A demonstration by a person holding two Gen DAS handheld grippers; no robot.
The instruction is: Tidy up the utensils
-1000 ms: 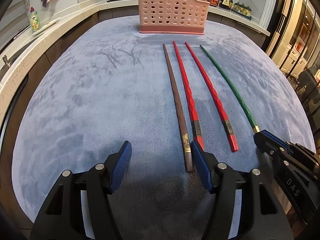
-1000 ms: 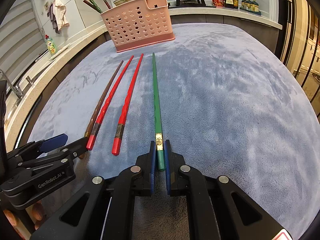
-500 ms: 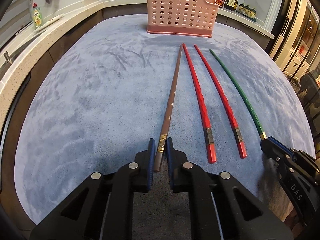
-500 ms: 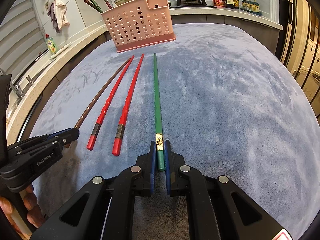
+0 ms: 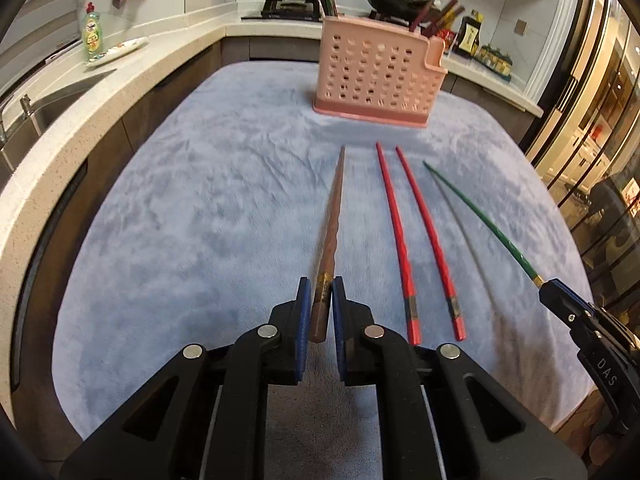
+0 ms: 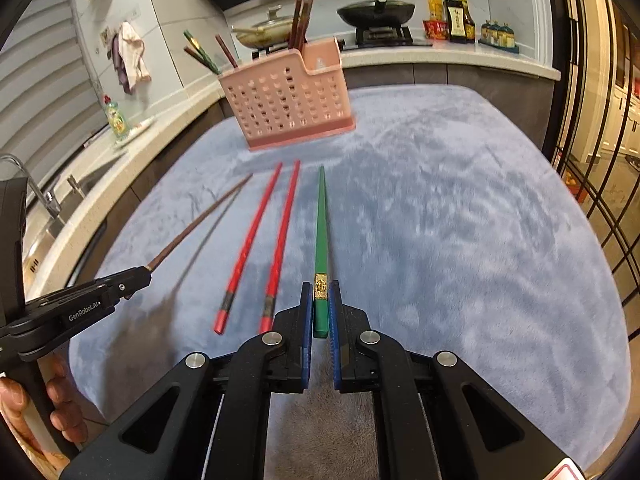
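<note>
My left gripper (image 5: pixel 321 294) is shut on the thick end of a brown chopstick (image 5: pixel 332 224) and holds it above the blue cloth, tip pointing at the pink perforated holder (image 5: pixel 376 80). My right gripper (image 6: pixel 321 296) is shut on the thick end of a green chopstick (image 6: pixel 321 224), also lifted. Two red chopsticks (image 5: pixel 400 236) lie side by side on the cloth between them. The holder (image 6: pixel 288 108) stands at the far end with several chopsticks in it. The right gripper shows in the left wrist view (image 5: pixel 554 288), the left gripper in the right wrist view (image 6: pixel 140 276).
The blue plush cloth (image 6: pixel 460 240) covers the table. A stone counter with a sink (image 5: pixel 48 100) and a dish-soap bottle (image 5: pixel 92 34) runs along the left. Pans on a stove (image 6: pixel 376 12) and sauce bottles (image 6: pixel 456 20) stand behind the holder.
The left gripper closed on the brown chopstick and raised it off the cloth. The right gripper, shut on the green chopstick throughout, has lifted it too. Both views now look higher.
</note>
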